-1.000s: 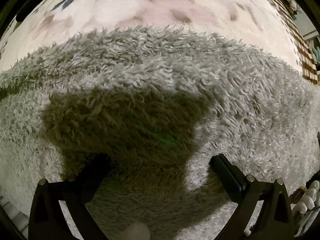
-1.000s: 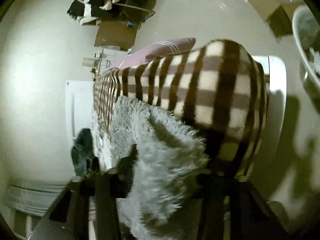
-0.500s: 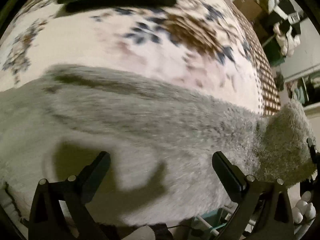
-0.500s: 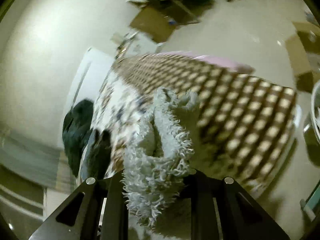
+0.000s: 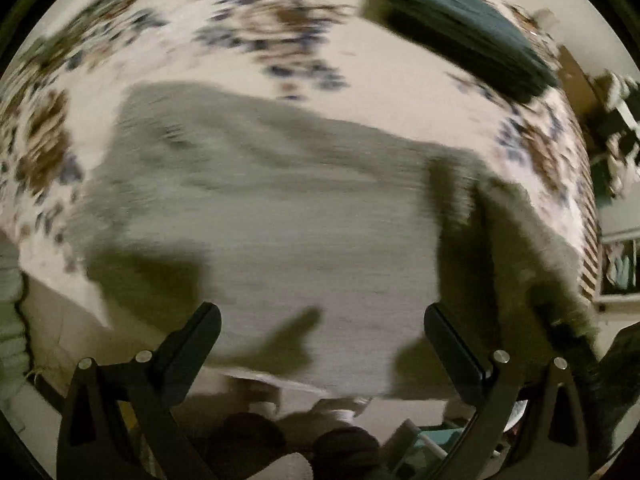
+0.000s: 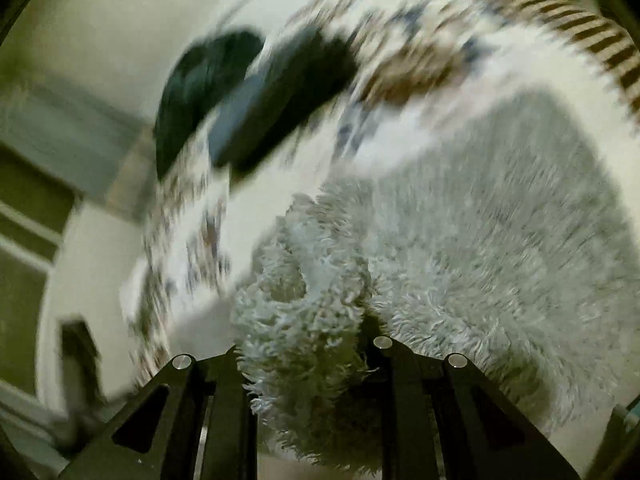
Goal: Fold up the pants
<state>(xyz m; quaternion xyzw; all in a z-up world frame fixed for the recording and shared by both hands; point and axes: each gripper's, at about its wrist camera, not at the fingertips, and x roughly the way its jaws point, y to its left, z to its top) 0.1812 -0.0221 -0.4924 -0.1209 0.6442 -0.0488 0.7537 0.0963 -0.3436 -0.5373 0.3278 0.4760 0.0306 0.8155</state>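
Fluffy grey pants (image 5: 280,216) lie spread on a bed with a floral cover (image 5: 392,80); the view is blurred by motion. My left gripper (image 5: 322,336) hangs open above the near part of the pants with nothing between its fingers. At the right of that view one end of the pants (image 5: 516,248) rises off the bed. In the right wrist view my right gripper (image 6: 306,344) is shut on a bunched fold of the grey pants (image 6: 304,300), while the rest of the garment (image 6: 500,220) spreads out to the right on the bed.
A folded dark green garment (image 5: 468,28) lies at the far side of the bed, seen also as dark folded clothes (image 6: 276,92) in the right wrist view. A brown checked blanket (image 6: 592,28) covers the bed's far end. Clutter stands on the floor below the bed edge (image 5: 328,412).
Both grippers swung fast across the bed. The left one lifted away from the pants, showing more floral cover. The right one carried its bunch of pants over the spread garment.
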